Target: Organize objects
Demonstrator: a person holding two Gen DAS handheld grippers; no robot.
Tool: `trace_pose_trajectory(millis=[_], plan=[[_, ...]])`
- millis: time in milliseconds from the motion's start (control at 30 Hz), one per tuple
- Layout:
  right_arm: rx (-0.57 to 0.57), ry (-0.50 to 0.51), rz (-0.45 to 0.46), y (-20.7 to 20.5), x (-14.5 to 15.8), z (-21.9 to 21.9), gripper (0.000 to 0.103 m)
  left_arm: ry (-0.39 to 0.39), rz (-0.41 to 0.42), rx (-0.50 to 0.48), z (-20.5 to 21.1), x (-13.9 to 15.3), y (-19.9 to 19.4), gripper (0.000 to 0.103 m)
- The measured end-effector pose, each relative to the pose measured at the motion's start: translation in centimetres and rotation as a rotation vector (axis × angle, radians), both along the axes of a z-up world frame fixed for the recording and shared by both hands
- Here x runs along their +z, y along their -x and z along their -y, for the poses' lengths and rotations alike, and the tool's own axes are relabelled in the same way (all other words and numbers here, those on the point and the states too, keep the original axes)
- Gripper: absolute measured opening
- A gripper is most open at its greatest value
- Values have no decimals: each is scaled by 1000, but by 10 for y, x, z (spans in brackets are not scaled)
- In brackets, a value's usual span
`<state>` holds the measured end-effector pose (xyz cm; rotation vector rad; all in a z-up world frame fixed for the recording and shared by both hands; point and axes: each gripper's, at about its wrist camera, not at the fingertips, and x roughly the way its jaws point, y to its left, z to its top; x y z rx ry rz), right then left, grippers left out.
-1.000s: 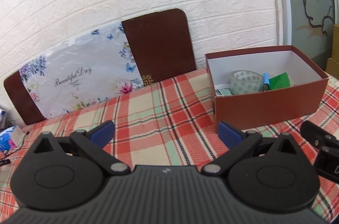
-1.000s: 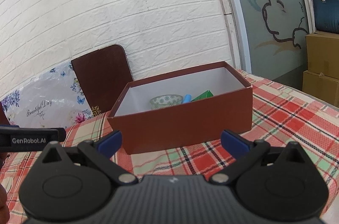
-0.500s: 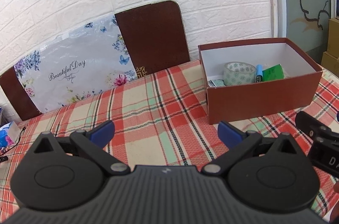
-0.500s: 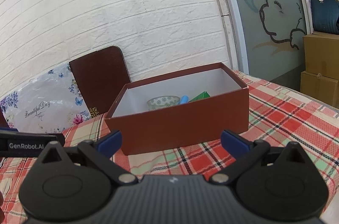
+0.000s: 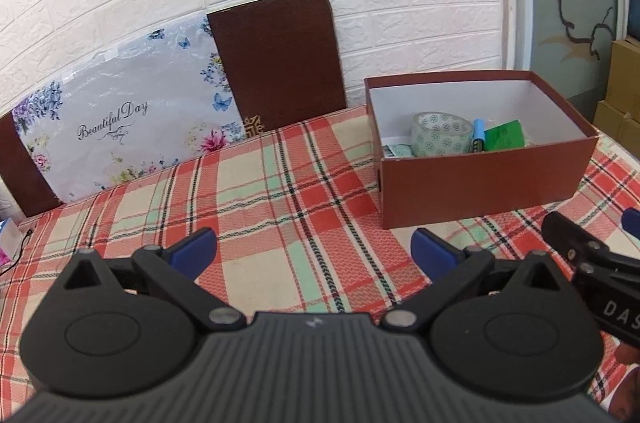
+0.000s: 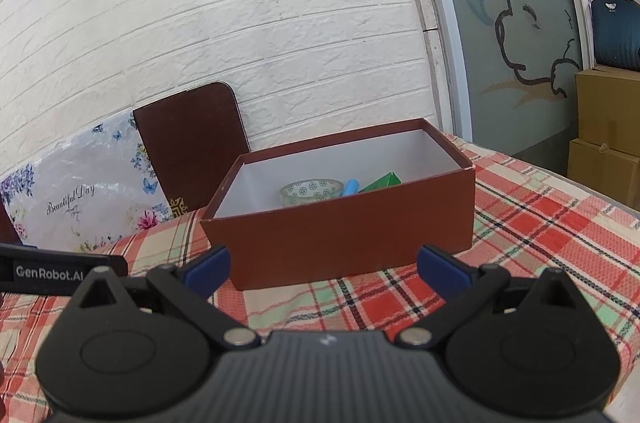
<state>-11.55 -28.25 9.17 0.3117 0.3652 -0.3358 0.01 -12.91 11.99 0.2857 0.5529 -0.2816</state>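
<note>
On the plaid-clothed table, both of my tools hover with nothing between their blue pads. My left tool has its jaws spread wide above bare cloth, and my right tool is spread just as wide, its pads near the front wall of the brown cardboard box. From the left view the box stands to the right and farther off than the tool, its lid off and its white inside showing. Inside it lies a roll of patterned tape, with a blue marker just to its right and a green packet beside that; a small printed card shows at the tape's left, too hidden for me to name. The right view catches the same tape roll, marker and green packet over the box rim. Against the white brick wall at the far side lean a floral board reading "Beautiful Day" and a dark brown board.
</note>
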Motion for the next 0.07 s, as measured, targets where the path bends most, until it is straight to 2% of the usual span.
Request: trace_pose_trajectory(millis=[67], plan=[[0, 2, -2, 0, 0, 0, 103, 2, 7, -9, 1, 1, 2, 103]])
